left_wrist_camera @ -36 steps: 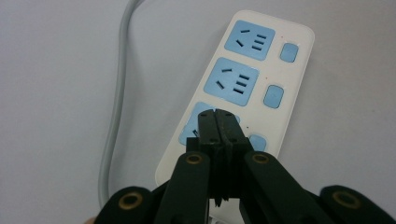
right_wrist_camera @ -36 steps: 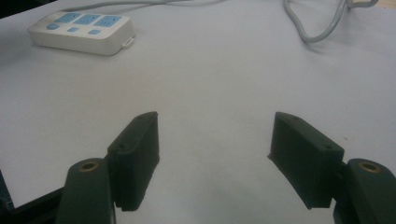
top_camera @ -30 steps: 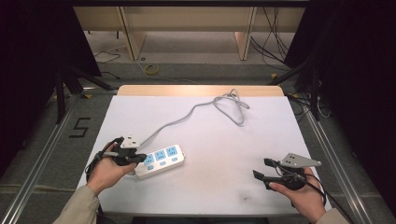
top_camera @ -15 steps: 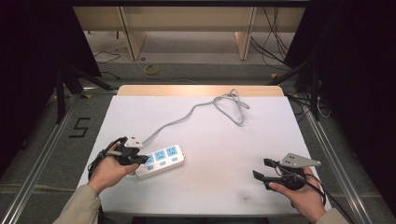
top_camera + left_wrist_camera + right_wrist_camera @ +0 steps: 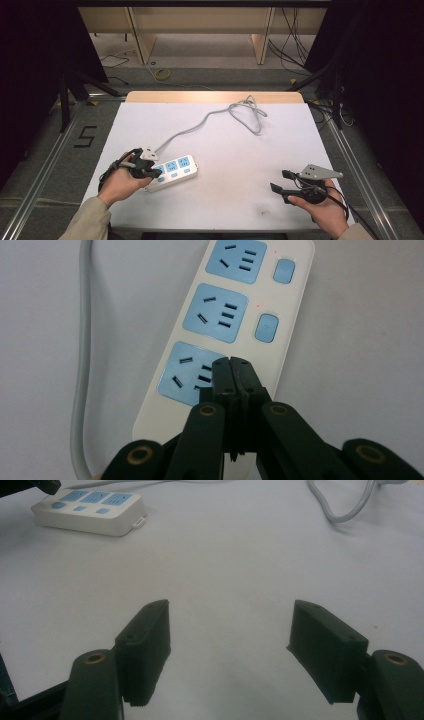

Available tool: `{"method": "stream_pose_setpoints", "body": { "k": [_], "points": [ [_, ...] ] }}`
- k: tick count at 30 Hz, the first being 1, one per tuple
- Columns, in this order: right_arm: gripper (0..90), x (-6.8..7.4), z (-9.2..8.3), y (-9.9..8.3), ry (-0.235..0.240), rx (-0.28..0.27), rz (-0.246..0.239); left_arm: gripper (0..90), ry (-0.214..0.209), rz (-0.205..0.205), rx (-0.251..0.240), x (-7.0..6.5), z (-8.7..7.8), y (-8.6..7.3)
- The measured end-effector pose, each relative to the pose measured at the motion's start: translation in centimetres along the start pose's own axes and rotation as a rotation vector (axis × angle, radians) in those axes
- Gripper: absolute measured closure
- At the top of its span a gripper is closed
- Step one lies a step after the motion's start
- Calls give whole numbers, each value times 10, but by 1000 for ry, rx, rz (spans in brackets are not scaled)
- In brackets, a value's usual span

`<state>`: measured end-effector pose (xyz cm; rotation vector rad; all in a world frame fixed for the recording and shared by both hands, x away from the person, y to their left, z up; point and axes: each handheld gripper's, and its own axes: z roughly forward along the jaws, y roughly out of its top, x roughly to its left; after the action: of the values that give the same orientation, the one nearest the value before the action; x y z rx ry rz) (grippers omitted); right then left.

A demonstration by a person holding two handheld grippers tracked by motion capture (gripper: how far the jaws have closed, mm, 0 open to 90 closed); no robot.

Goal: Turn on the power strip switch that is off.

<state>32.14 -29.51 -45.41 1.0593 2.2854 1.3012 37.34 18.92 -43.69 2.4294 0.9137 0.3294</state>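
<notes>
- White plastic power strip [image 5: 172, 171] lies flat on the surface [image 5: 240, 150], near-left area; grey cable [image 5: 215, 117] runs from its near-left end toward the far side and ends in a loose loop.
- Left hand-held gripper [image 5: 229, 365]: jaws fully closed, nothing between them. Closed tip sits over the nearest blue socket [image 5: 190, 374], just beside the strip's edge. Contact w/ the strip: cannot tell from these views.
- Step in hand (est.): press a blue switch [image 5: 266, 328] w/ the closed tip. No plug in any socket.
- Keep jaws closed; a closed tip gives one firm pressing point.
- Tip is not yet on a switch. Shift it sideways toward the switch column, then bring it straight down on the btn centre, not the rim.
- Keep tip out of the socket slots; narrow tip can catch there.
- Press perpendicular to the strip top. Angled push will prob. slide the light strip across the smooth surface.
- Right hand-held gripper [image 5: 230, 630]: jaws wide open, empty, resting low at near-right, well apart from the strip.
- If the strip slides, use the right gripper to brace its far end [image 5: 135, 522] before pressing again.
- Avoid pulling on the cable; it may swing the strip.
</notes>
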Motion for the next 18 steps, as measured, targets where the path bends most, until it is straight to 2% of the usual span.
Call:
{"method": "stream_pose_setpoints", "body": {
  "k": [5, 18],
  "points": [
    [330, 0, 0, 0, 3, 5, 0, 897, -8, 14, 23, -1, 3, 1],
    [330, 0, 0, 0, 6, 12, 2, 897, -18, 34, 42, -4, 6, 3]
  ]
}}
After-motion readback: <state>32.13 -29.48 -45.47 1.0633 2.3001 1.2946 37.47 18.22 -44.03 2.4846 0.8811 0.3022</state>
